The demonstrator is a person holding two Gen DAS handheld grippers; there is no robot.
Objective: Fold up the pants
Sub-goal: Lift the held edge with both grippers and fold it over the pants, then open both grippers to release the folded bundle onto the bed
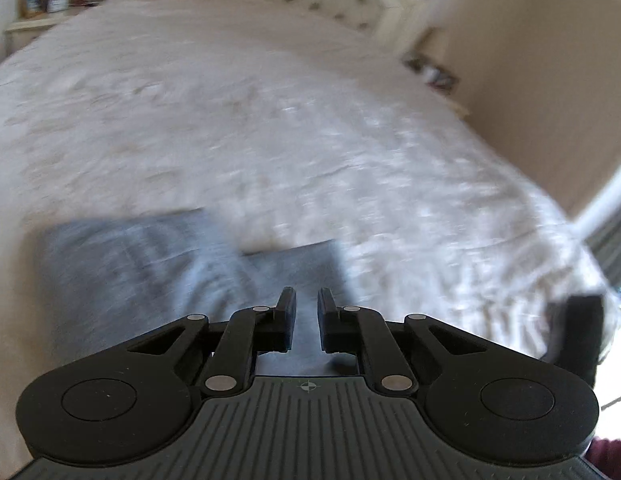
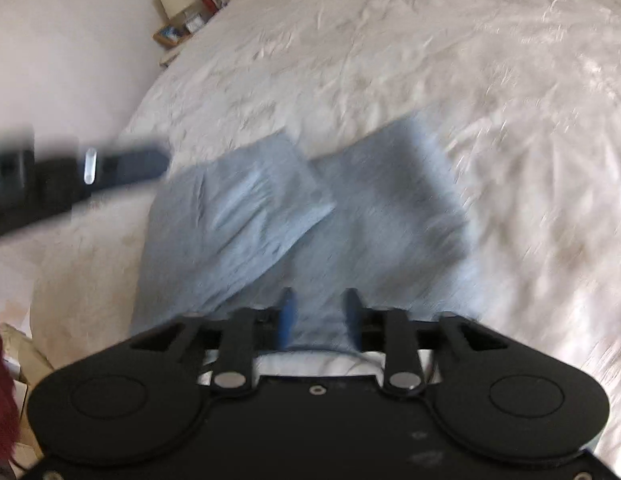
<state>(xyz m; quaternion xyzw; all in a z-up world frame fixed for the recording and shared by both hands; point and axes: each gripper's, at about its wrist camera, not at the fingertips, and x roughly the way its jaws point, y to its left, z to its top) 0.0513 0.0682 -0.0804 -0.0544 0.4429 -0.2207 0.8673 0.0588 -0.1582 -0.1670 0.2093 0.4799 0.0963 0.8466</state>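
Left gripper (image 1: pixel 307 316): jaws narrowly parted, empty, above the pants' near edge.
Right gripper (image 2: pixel 319 316): jaws apart, gripping nothing.
Grey-blue pants (image 2: pixel 294 216): folded compactly on the white bedspread (image 2: pixel 430 60).
Progress: apparently nearly done; perhaps tidying remains.

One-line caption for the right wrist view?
Right gripper, fingers apart, above blue pants on a white bed.

No text, label, brand or number can be read in either view. The small items on the nightstand (image 1: pixel 50 4) are too blurred to tell any print. A crosshair mark (image 1: pixel 308 387) stands on the left gripper (image 1: pixel 306 312) body; it carries no lettering.
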